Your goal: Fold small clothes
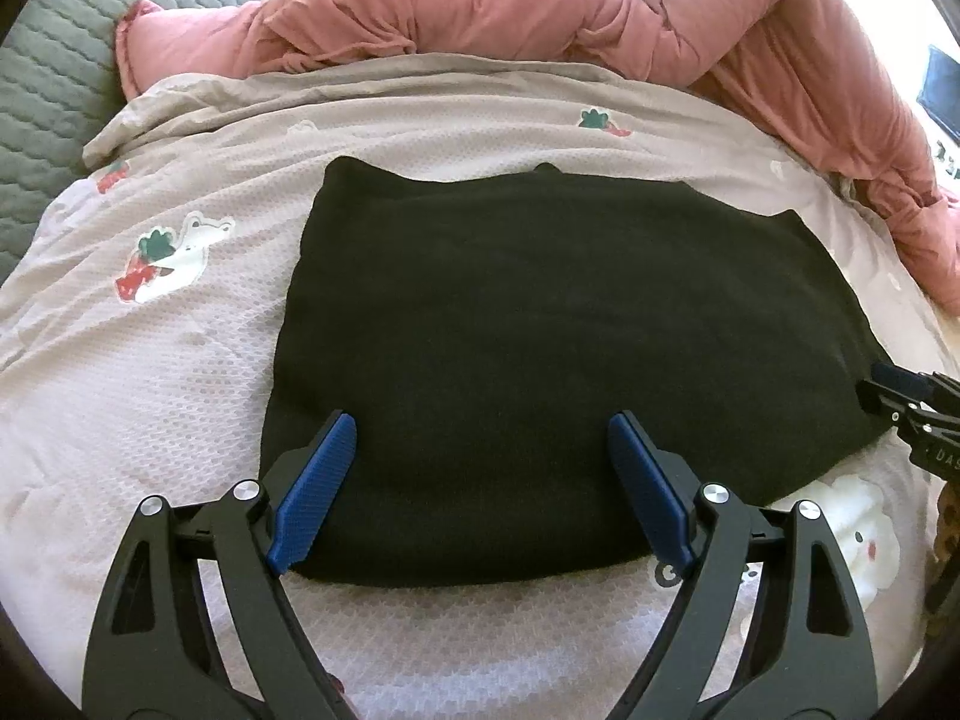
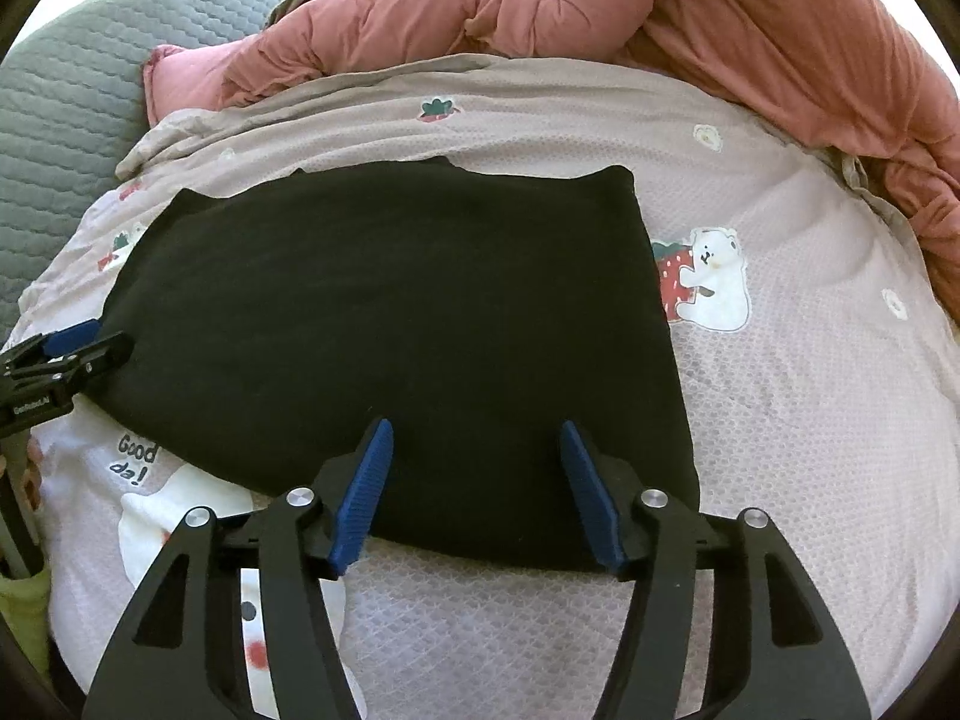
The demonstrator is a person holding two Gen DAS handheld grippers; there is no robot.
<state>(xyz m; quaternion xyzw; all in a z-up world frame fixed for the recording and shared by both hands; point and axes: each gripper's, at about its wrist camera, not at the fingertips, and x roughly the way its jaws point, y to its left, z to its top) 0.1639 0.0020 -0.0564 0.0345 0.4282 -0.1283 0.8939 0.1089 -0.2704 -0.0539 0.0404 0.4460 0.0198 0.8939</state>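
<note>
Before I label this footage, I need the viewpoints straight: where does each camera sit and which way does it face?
Left wrist: on the left gripper, facing forward across the black garment on the bedspread; own open fingers show, the right gripper at the right edge.
Right wrist: on the right gripper, facing likewise; own open fingers show, the left gripper at the left edge.
Shared: garment, bedspread, pink quilt.

Your left gripper [image 1: 483, 438] has its jaws spread wide, blue pads [image 1: 315, 495] facing inward, nothing between them. Your right gripper [image 2: 477, 444] is likewise parted, somewhat narrower, with nothing between its fingers.
</note>
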